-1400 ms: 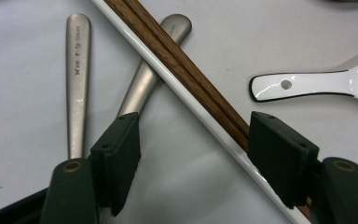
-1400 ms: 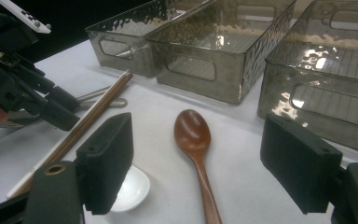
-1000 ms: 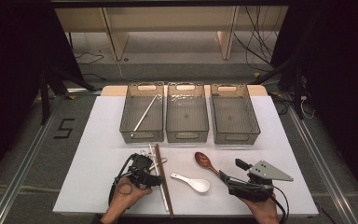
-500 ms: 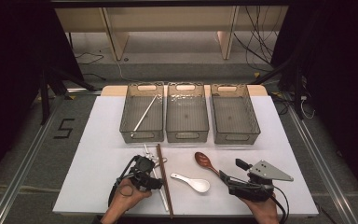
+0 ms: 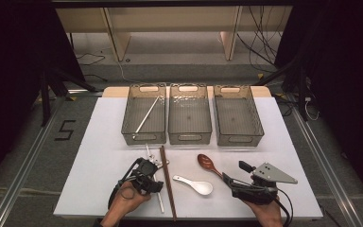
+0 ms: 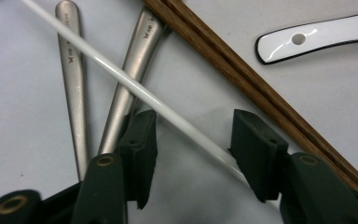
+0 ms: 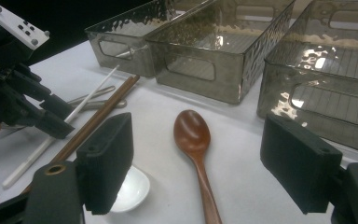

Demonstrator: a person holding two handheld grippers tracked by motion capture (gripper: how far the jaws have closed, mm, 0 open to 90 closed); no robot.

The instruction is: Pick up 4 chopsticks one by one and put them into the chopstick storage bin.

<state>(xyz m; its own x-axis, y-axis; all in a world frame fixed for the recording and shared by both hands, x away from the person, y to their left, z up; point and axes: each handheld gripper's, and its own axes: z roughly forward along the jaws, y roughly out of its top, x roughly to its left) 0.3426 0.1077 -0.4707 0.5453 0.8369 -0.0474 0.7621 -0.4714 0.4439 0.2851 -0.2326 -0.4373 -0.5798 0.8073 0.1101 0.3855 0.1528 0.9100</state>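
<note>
My left gripper (image 5: pixel 151 176) points down at a cluster of cutlery on the white table (image 5: pixel 99 161). Its jaws have just been closing, and a white chopstick (image 6: pixel 135 88) runs slantwise between them with a gap still showing on both sides. Two metal handles (image 6: pixel 72 70) lie under the chopstick, beside a pair of brown chopsticks (image 6: pixel 242 79). My right gripper (image 5: pixel 234 172) rests low near the front edge, wide open and holding nothing. A brown wooden spoon (image 7: pixel 193 140) lies ahead of its jaws, and a white ceramic spoon (image 5: pixel 196 184) lies between the two grippers.
Three clear grey bins stand in a row at the back: left (image 5: pixel 142 138), middle (image 5: pixel 189 137), right (image 5: pixel 238 139). The left bin holds another white chopstick (image 5: pixel 146 116). Dark floor and cables surround the table.
The left gripper's jaws have drawn closer together around the white chopstick. Both hands have stayed where they were.
</note>
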